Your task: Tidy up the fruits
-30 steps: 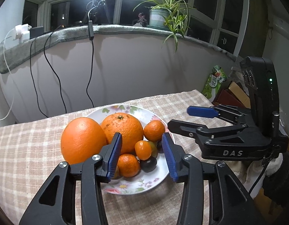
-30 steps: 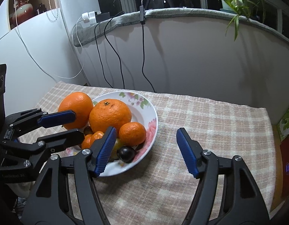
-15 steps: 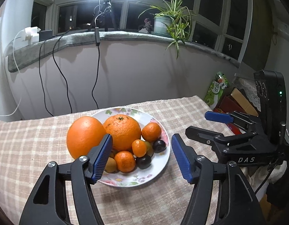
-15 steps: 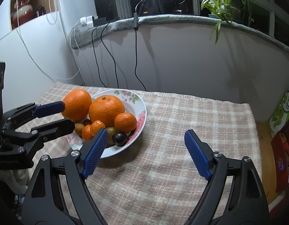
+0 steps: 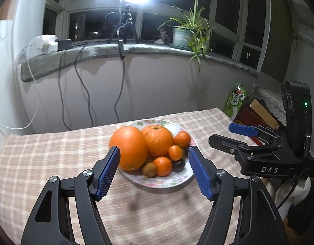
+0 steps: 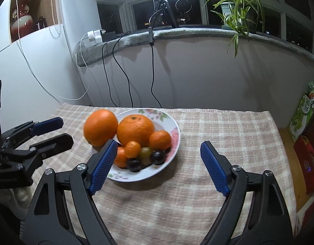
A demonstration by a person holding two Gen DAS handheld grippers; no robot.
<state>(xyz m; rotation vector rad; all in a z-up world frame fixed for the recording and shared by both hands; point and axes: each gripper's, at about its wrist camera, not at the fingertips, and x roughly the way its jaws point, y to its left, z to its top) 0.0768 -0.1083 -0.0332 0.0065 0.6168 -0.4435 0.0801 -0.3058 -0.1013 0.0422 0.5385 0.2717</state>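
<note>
A white floral plate (image 5: 167,180) (image 6: 173,126) sits on the checked tablecloth and holds two big oranges (image 5: 159,139) (image 6: 135,130), small tangerines (image 5: 162,165) (image 6: 160,139), a kiwi (image 5: 149,169), dark plums (image 5: 178,165) (image 6: 157,156) and a green grape (image 6: 145,152). One big orange (image 5: 129,148) (image 6: 100,127) leans at the plate's left edge. My left gripper (image 5: 153,170) is open and empty, in front of the plate. My right gripper (image 6: 159,166) is open and empty, in front of the plate's right side. Each gripper shows in the other's view (image 5: 238,136) (image 6: 52,130).
The checked tablecloth (image 6: 218,134) covers the table to the wall. Cables (image 6: 116,77) hang from the grey sill. A potted plant (image 5: 187,34) stands on the sill. Boxes and a green packet (image 6: 301,118) stand beyond the table's right edge.
Both grippers have pulled back and up from the plate. My left jaws have opened wider. The fruit stays on the plate.
</note>
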